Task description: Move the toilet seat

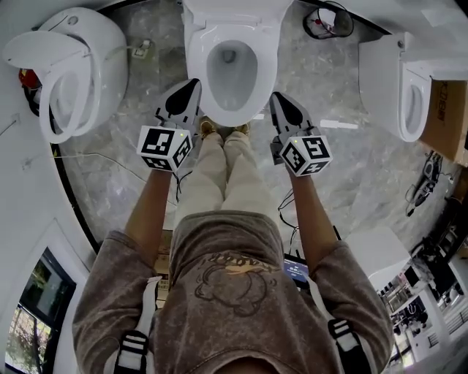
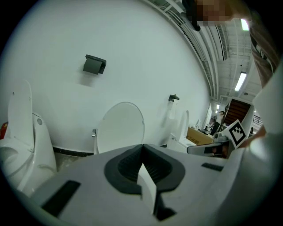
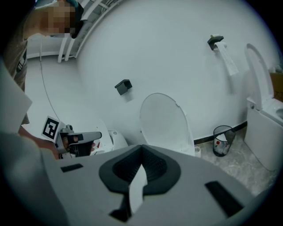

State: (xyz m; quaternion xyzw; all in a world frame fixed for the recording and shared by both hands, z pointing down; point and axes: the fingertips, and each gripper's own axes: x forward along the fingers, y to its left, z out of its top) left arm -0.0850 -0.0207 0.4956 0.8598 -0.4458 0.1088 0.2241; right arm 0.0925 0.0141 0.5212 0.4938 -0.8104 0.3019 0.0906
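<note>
I stand in front of the middle white toilet (image 1: 231,102), whose bowl is uncovered. Its oval lid and seat stand raised against the wall (image 2: 120,128) (image 3: 162,123). My left gripper (image 1: 191,86) hangs beside the bowl's left rim, jaws shut with nothing between them (image 2: 142,148). My right gripper (image 1: 277,97) hangs beside the bowl's right rim, also shut and empty (image 3: 141,150). Both point toward the raised lid and touch nothing. Each gripper shows in the other's view, held by a hand.
Another toilet with its seat up stands at the left (image 1: 69,66), a third at the right (image 1: 406,88). A wire waste bin (image 1: 327,22) sits by the wall. A cardboard box (image 1: 446,120) is at the far right. Cables lie on the marble floor (image 1: 110,157).
</note>
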